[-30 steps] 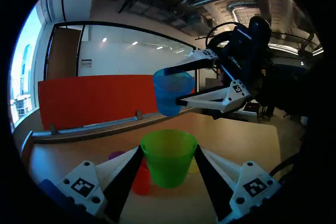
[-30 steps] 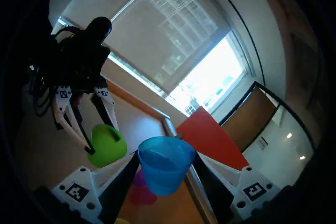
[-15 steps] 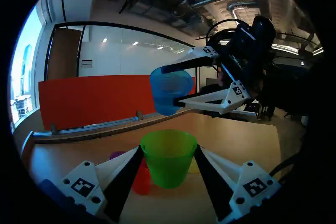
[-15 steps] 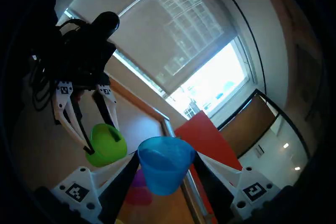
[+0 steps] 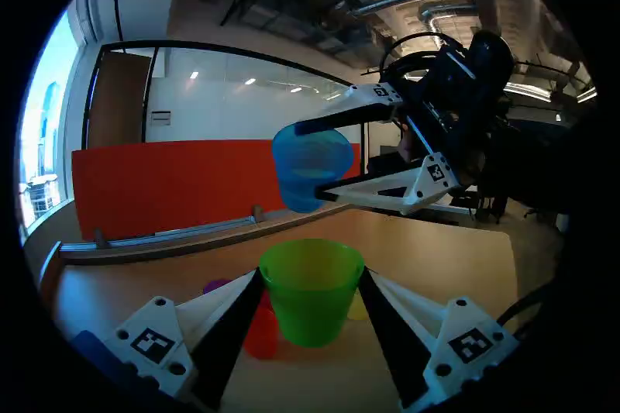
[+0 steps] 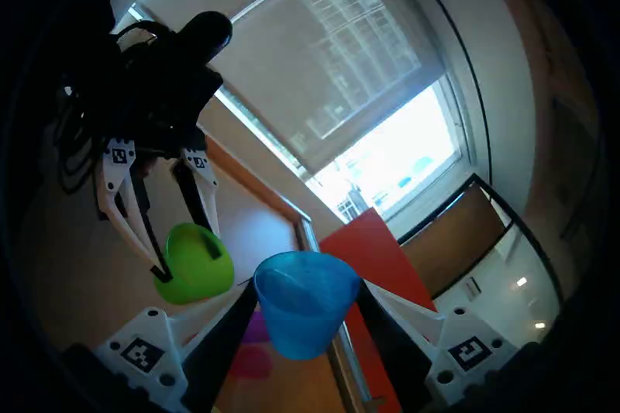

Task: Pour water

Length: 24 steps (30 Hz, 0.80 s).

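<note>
Right gripper (image 6: 307, 290) is clamping the blue cup (image 6: 302, 324) mid-wall; left gripper (image 5: 310, 280) is gripping the green cup (image 5: 311, 308) likewise. Both are presenting as light, stiff plastic (probably slippery when wet).

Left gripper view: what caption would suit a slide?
Left gripper holds a green cup; farther off, right gripper holds a tilted blue cup.

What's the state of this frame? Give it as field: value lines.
left gripper: shut on green cup, cup upright
right gripper: shut on blue cup
blue cup pose: raised, higher than the green cup and beyond it, slightly tilted
pour: no stream visible
table: red cup, purple item and yellow item behind the green cup
</note>
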Tool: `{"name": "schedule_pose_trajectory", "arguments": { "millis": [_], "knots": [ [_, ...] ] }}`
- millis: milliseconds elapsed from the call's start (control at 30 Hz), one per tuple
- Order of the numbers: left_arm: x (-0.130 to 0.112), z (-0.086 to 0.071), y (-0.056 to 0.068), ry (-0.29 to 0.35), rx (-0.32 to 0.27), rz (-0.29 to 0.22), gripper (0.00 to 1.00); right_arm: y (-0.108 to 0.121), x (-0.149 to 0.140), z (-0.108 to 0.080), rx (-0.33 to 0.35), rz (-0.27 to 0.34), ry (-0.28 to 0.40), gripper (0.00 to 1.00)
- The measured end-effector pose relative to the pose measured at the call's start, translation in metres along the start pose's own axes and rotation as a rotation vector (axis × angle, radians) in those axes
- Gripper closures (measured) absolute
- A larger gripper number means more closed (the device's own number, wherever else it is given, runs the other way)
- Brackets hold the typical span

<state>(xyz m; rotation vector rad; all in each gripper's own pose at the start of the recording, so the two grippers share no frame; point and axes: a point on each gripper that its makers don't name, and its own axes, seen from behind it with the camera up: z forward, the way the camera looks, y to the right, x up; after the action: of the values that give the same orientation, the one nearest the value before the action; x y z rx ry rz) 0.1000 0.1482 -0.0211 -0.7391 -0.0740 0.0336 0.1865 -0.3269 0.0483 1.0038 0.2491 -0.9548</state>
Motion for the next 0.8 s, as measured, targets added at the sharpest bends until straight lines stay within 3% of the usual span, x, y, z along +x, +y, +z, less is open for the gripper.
{"name": "schedule_pose_trajectory", "arguments": {
  "millis": [800],
  "knots": [
    [0.001,-0.004,0.000,0.001,0.003,0.003,0.13,-0.003,0.018,0.009,0.000,-0.103,0.002,0.08]
  ]
}}
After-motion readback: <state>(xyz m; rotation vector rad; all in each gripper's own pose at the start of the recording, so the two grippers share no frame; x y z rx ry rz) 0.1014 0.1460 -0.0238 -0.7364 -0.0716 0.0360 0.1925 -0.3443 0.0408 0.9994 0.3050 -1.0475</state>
